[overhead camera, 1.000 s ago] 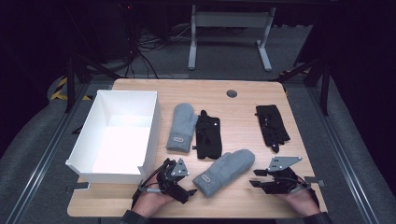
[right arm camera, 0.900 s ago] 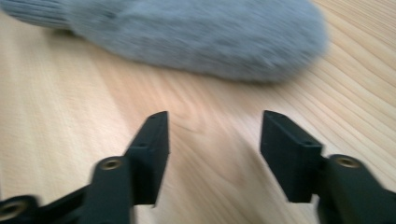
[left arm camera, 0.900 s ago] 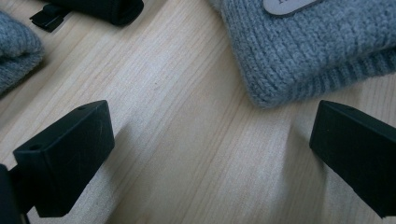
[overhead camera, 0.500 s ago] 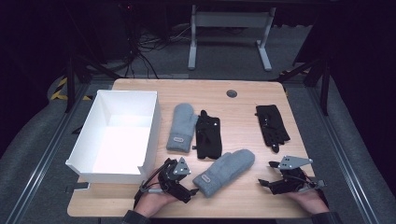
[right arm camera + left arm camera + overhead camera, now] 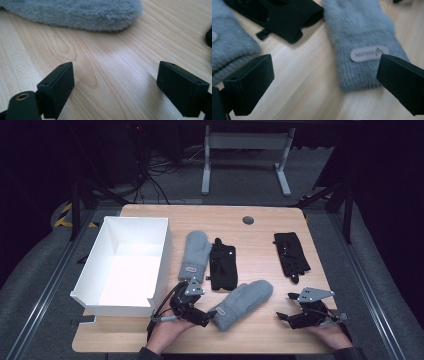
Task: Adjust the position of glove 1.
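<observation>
A grey mitten (image 5: pixel 244 301) lies tilted near the front edge of the wooden table (image 5: pixel 260 227). Its cuff and label (image 5: pixel 367 53) sit just ahead of my left gripper (image 5: pixel 206 316), whose jaws are open and off the wool (image 5: pixel 324 67). A second grey mitten (image 5: pixel 195 254) and a black glove (image 5: pixel 222 266) lie side by side behind it. Another black glove (image 5: pixel 291 252) rests at the right. My right gripper (image 5: pixel 284 306) stands open to the right of the tilted mitten. Its jaws have just been opening, with bare wood between them (image 5: pixel 116 75) and the mitten's tip (image 5: pixel 75 12) ahead.
A white open box (image 5: pixel 162 250) stands at the table's left, close beside my left hand. A round grommet (image 5: pixel 248 220) is set near the table's back edge. Beyond the table are a desk frame and cables on the dark floor.
My right gripper has drawn back to the right, away from the tilted mitten, and its jaws stand wider. My left gripper has stayed at the mitten's cuff, lifted slightly.
</observation>
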Demonstrator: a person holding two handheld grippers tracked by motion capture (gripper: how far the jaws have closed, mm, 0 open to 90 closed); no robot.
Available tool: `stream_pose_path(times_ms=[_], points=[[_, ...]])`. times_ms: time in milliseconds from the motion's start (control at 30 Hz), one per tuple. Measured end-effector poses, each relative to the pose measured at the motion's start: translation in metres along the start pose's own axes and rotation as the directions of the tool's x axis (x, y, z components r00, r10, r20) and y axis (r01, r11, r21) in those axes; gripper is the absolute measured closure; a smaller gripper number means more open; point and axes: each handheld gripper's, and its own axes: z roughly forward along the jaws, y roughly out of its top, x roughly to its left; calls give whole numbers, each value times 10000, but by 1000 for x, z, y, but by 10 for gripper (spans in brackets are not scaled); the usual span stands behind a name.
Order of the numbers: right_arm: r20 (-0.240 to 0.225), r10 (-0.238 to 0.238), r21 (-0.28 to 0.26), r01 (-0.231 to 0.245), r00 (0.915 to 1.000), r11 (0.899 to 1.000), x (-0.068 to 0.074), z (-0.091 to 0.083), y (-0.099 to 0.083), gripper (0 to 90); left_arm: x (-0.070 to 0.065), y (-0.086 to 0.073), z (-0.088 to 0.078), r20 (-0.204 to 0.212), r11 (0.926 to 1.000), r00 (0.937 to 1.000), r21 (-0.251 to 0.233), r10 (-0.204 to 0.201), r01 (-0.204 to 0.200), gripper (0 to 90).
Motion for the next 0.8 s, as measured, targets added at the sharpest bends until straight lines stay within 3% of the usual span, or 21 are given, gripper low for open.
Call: stream_pose_path(times_ms=[167,300,433,533,633,800], points=[[0,1,0,-1,10000,10000,0,0,0,148,8,17,5,-689,9995,9972,-2,-305,306,33],[0,1,0,-1,10000,10000,0,0,0,148,14,25,9,-976,9989,9941,14,-471,475,45],[-1,0,-1,0,10000,10000,0,0,0,148,24,36,14,-1440,9976,9873,66,-666,682,65],[0,-2,-3,2,10000,10000,0,0,0,148,33,45,18,-1836,9957,9786,-121,-930,923,95],[-1,1,-2,-1,10000,10000,0,0,0,148,41,51,21,-2043,9953,9741,-163,-972,959,155],[1,-2,-4,2,10000,10000,0,0,0,148,55,62,26,-2830,9934,9524,-155,-1134,1137,193]])
